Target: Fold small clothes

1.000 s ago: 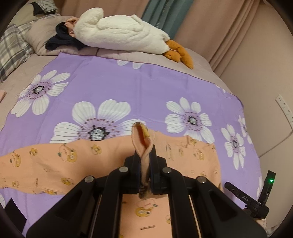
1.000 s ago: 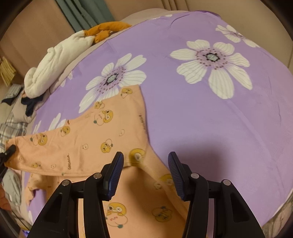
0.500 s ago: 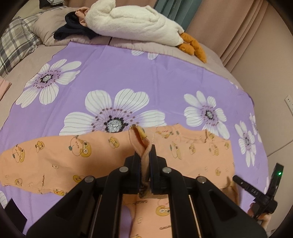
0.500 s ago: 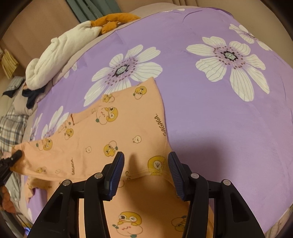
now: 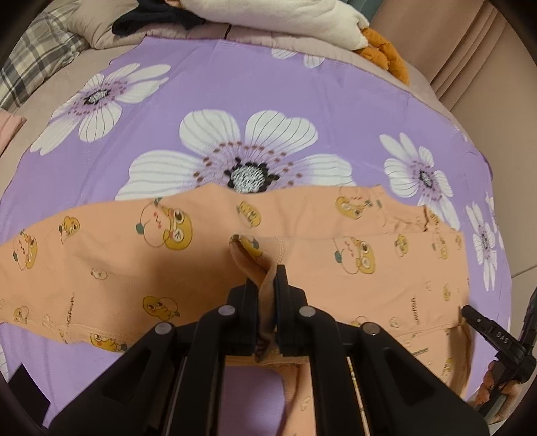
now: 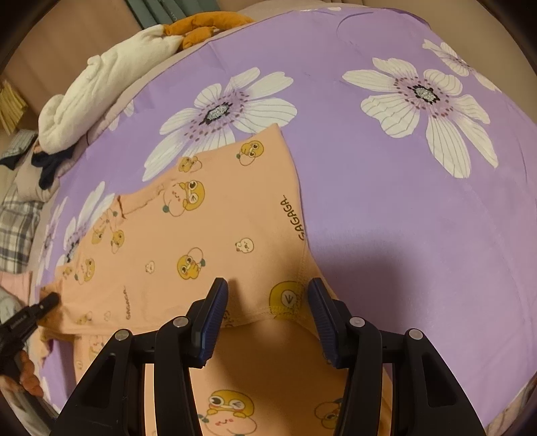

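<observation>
Left claw (image 5: 265,278) clamped on peach garment (image 5: 117,261) fold; right claw (image 6: 267,295) approx half apart, gripping nothing.

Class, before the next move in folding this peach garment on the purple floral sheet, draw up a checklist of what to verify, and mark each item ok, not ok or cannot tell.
1. Left gripper has a grip on the peach garment: ok, jaws shut on a pinched-up ridge of fabric.
2. Right gripper is free to take hold: ok, jaws apart over the hem, pads not pressing.
3. Hem lies between the right jaws: ok.
4. Garment lies flat: not ok, the edge near the right gripper is turned over itself.
5. Purple floral sheet beside the garment is bare for the fold: ok.
6. Plush toy keeps clear: ok, at the far edge.
</observation>
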A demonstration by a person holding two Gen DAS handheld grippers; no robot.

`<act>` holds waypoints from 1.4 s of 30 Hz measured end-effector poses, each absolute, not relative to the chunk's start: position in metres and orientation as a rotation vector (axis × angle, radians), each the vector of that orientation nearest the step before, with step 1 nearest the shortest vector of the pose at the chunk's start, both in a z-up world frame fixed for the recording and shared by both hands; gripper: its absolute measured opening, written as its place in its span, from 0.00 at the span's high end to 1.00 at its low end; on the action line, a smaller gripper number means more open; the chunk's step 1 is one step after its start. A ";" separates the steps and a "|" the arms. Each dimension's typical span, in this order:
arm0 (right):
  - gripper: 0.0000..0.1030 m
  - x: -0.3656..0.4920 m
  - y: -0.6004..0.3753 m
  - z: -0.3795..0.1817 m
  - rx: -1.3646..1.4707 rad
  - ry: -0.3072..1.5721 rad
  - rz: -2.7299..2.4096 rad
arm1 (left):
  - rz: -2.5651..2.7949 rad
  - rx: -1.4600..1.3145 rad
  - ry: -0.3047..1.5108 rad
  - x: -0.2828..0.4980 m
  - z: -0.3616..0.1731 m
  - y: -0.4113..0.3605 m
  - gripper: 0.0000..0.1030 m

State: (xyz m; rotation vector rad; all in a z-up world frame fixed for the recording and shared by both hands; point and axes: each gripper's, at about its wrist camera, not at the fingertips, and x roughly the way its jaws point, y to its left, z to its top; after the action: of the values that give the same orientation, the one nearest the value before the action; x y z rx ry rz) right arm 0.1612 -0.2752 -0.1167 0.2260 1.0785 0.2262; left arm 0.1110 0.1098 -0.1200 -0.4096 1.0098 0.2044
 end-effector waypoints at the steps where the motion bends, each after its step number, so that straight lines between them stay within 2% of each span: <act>1: 0.49 0.162 -0.275 -0.117 0.225 1.081 0.225 | 0.220 -0.406 1.013 0.111 -0.123 0.111 0.91; 12: 0.49 0.163 -0.271 -0.121 0.191 1.086 0.208 | 0.242 -0.472 1.044 0.105 -0.145 0.127 0.84; 26: 0.49 0.160 -0.263 -0.121 0.124 1.079 0.173 | 0.266 -0.521 1.047 0.090 -0.142 0.127 0.79; 28: 0.49 0.157 -0.263 -0.119 0.118 1.081 0.165 | 0.268 -0.524 1.052 0.087 -0.139 0.126 0.75; 36: 0.49 0.142 -0.262 -0.102 0.090 1.056 0.145 | 0.232 -0.511 0.982 0.066 -0.105 0.108 0.38; 39: 0.44 0.134 -0.262 -0.089 0.076 1.019 0.133 | 0.209 -0.489 0.948 0.060 -0.088 0.099 0.26; 42: 0.31 0.127 -0.263 -0.075 0.091 0.980 0.145 | 0.186 -0.468 0.905 0.053 -0.070 0.090 0.17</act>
State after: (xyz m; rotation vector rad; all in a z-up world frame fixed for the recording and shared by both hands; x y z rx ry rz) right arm 0.1275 -0.2630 -0.0754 0.0906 0.9800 0.1449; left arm 0.0529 0.0898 -0.0703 -0.4678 0.9053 0.1856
